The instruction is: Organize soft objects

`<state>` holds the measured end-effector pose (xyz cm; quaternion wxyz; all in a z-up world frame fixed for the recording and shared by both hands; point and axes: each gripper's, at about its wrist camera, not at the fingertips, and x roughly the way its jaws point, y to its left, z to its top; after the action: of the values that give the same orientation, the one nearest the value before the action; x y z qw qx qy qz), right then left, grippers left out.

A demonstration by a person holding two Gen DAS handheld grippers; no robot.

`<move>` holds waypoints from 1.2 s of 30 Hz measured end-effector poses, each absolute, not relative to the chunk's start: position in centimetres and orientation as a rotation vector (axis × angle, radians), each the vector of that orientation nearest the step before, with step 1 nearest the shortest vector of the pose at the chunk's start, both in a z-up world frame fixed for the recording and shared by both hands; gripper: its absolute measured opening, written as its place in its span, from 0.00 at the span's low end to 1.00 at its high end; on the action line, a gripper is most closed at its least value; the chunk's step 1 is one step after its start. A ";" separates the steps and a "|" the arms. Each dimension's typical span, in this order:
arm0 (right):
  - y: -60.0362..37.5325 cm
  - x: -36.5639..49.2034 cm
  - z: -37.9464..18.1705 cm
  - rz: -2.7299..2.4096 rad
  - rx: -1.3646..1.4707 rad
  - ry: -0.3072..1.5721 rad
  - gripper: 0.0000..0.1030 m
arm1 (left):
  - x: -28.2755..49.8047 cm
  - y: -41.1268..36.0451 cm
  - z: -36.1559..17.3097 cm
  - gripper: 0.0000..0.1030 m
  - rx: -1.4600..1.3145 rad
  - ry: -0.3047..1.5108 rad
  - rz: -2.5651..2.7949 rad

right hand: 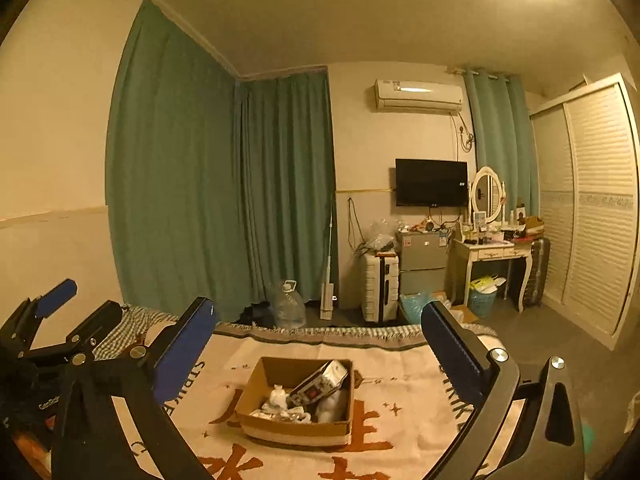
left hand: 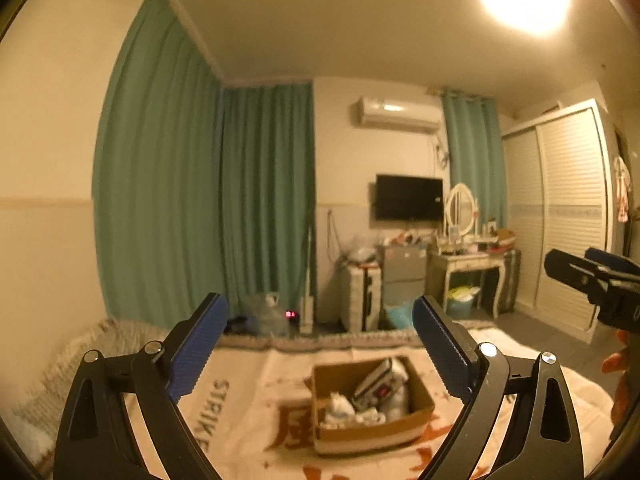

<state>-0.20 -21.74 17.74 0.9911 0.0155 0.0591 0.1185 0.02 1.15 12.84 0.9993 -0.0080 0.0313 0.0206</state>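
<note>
Left gripper (left hand: pixel 320 320) and right gripper (right hand: pixel 318 322) stood released and empty, raised level; the open brown cardboard box (right hand: pixel 296 400) of white soft items (right hand: pixel 280 400) lay ahead and below, apparently deposited.

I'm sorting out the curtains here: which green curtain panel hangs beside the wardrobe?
The narrow, paler green curtain right of the air conditioner, behind the dressing-table mirror. The wide darker curtains fill the far left corner, away from the wardrobe.
</note>
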 end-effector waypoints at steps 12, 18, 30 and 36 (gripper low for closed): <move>-23.2 6.0 4.9 0.204 0.071 0.291 1.00 | 4.8 0.3 3.1 0.92 0.038 0.212 0.112; -23.4 6.8 3.0 0.210 0.068 0.307 1.00 | 5.1 -0.3 0.9 0.92 0.040 0.284 0.079; -22.2 6.3 2.4 0.221 0.025 0.317 1.00 | 4.8 -1.4 0.2 0.93 0.052 0.304 0.051; -22.0 6.3 2.4 0.222 0.018 0.323 1.00 | 4.6 -1.3 0.3 0.92 0.036 0.309 0.042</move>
<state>6.29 -21.96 2.40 0.9808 0.0090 0.1606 0.1101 4.61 -1.33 0.34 0.9877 0.0178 0.1540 0.0211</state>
